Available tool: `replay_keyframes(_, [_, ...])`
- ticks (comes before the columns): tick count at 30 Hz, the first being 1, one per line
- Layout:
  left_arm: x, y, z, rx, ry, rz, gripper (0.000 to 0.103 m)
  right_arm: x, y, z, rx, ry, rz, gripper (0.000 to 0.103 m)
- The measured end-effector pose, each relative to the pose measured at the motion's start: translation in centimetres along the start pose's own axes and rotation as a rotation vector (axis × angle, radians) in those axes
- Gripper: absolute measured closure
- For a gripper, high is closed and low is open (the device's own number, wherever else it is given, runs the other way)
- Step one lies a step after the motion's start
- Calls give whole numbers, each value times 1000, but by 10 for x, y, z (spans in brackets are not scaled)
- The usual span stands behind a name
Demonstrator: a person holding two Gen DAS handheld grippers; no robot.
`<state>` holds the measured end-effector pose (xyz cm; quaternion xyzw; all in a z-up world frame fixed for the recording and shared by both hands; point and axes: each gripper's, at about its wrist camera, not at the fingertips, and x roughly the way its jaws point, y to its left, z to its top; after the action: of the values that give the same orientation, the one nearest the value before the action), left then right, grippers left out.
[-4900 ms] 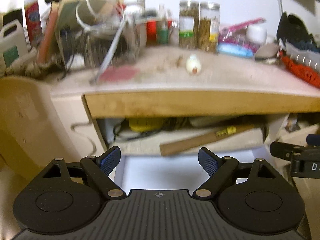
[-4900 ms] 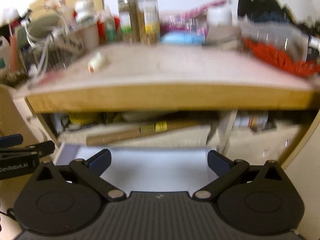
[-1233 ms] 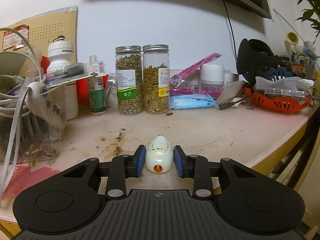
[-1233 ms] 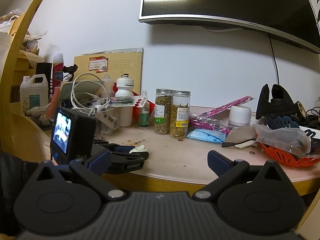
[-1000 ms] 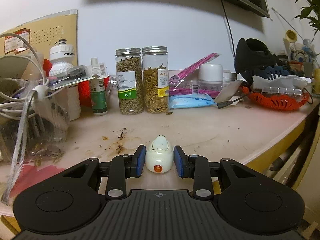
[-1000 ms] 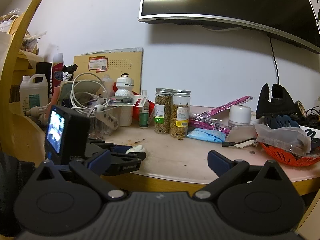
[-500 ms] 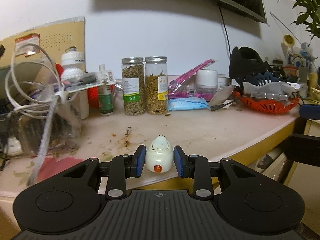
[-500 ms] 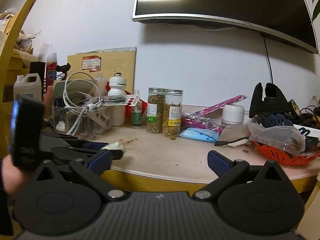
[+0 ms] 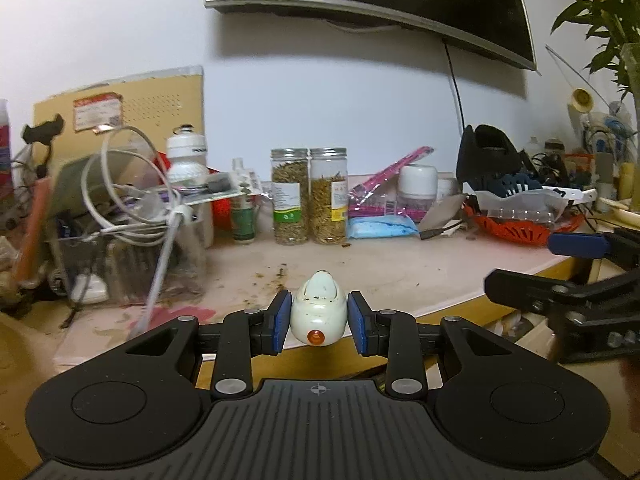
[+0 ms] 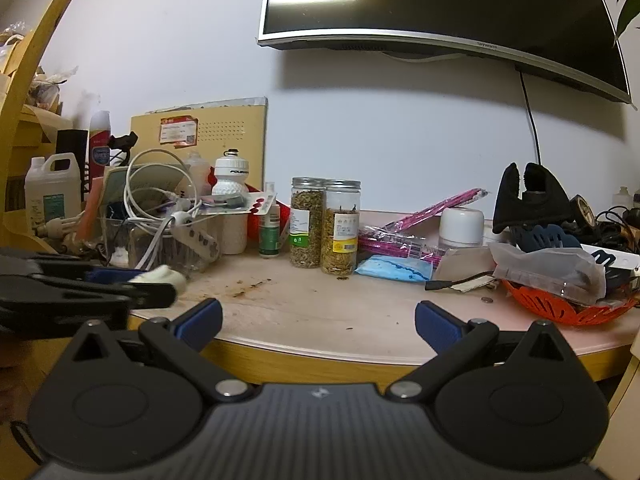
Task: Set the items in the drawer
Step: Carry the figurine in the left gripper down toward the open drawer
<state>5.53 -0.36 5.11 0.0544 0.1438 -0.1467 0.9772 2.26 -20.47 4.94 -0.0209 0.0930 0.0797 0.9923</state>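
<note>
Between the blue pads of the left gripper (image 9: 319,317) sits a small white gadget (image 9: 318,309) with an orange button facing the camera, pinched on both sides and held up off the table (image 9: 400,272), right around its front edge. Over on the right, the right gripper (image 10: 319,321) has its fingers spread wide with nothing between them, hanging just in front of the same edge. Further back on the table you've got two herb jars (image 9: 307,196), a white sports bottle (image 9: 187,160), a tangle of white cables (image 9: 132,196) and an orange basket (image 9: 524,226). Up on the wall there's a TV (image 10: 440,12).
</note>
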Motion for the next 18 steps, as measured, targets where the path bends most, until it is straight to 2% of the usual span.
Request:
replay_keyframes(7, [-18, 1, 0, -27, 5, 47, 73, 0, 0, -2, 1, 11, -1, 0])
replay_keyframes(18, [-8, -2, -5, -27, 61, 187, 73, 0, 1, -4, 2, 29, -2, 0])
